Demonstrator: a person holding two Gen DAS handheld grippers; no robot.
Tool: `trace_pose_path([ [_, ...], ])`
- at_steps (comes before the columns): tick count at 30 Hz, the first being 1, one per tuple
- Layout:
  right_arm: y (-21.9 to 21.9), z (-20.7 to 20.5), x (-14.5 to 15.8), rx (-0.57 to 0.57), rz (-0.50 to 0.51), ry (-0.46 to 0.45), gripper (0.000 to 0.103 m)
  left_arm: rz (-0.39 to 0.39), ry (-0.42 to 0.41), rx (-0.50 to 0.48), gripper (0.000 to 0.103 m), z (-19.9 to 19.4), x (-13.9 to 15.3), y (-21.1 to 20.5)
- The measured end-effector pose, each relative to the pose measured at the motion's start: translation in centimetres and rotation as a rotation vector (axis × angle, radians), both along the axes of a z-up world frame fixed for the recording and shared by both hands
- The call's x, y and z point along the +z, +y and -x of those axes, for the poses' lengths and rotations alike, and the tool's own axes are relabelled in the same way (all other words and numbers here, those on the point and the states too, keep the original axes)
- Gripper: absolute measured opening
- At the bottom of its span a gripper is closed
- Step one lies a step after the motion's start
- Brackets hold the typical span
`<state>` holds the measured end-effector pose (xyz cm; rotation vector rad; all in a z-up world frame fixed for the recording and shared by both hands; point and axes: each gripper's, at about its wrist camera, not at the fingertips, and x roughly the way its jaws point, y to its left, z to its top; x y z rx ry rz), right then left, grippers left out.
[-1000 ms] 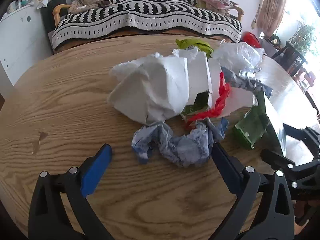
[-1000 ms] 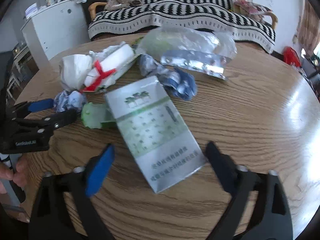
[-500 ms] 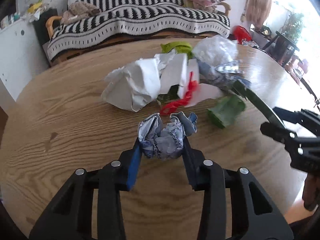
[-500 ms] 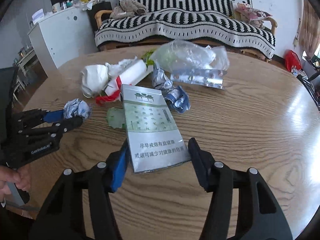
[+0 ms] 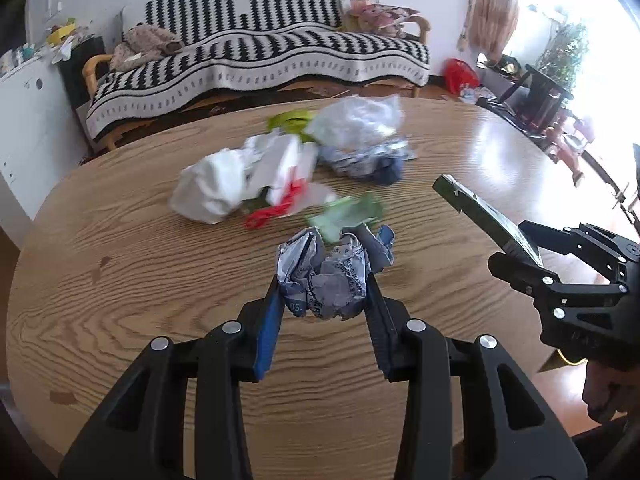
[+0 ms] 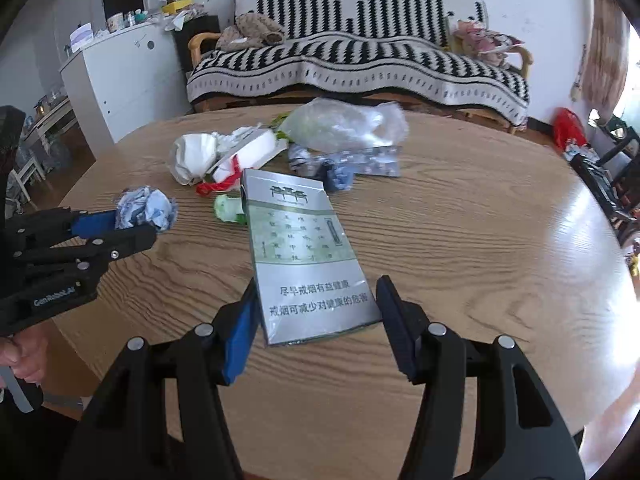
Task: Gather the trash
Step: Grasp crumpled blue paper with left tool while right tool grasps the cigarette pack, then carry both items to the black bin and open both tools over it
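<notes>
Left tongs (image 5: 325,292) grip a crumpled paper wad (image 5: 332,272) above the wooden worktop (image 5: 140,264), at 6 o'clock of the remaining trash pile (image 5: 288,168). Right tongs (image 6: 316,300) clamp a flat cigarette carton (image 6: 300,248) by its near end only. Risks: the carton pivots or slides out under its overhang; the springy wad works loose; the two tongs collide, being close together

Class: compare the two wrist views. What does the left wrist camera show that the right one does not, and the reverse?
Left only: the flat box seen edge-on, and potted plants by the window. Right only: the box's printed face, and a white cabinet. Both: each gripper's load, crumpled wrapper and box, the trash pile, wooden table, striped sofa.
</notes>
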<state>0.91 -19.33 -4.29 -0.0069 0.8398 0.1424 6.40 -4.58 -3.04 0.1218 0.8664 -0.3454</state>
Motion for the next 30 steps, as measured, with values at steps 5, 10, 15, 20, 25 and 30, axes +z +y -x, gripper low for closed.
trace_pose_path([
  [5,-4.4,3.2,1.6,-0.082,-0.005,-0.032,0.057,0.024,-0.016,-0.033,0.039,1.2,0.6,-4.0],
  [10,-10.1,6.3,2.6,-0.190,-0.009,-0.052,0.057,0.044,-0.037,-0.089,0.039,2.3,1.0,-8.6],
  [15,-16.6,10.2,2.8,-0.311,0.001,-0.061,0.057,0.046,-0.052,-0.169,0.039,3.7,0.9,-13.5],
  [20,-23.5,14.4,2.5,-0.453,-0.008,-0.054,0.057,0.059,-0.047,-0.257,0.039,5.5,0.1,-18.6],
  [25,-30.1,19.3,1.7,-0.596,-0.028,-0.042,0.057,0.076,-0.045,-0.378,0.039,8.2,-0.5,-24.8],
  [30,-35.6,23.3,0.5,-0.703,-0.070,-0.007,0.057,0.108,0.003,-0.533,0.039,12.1,-1.9,-32.1],
])
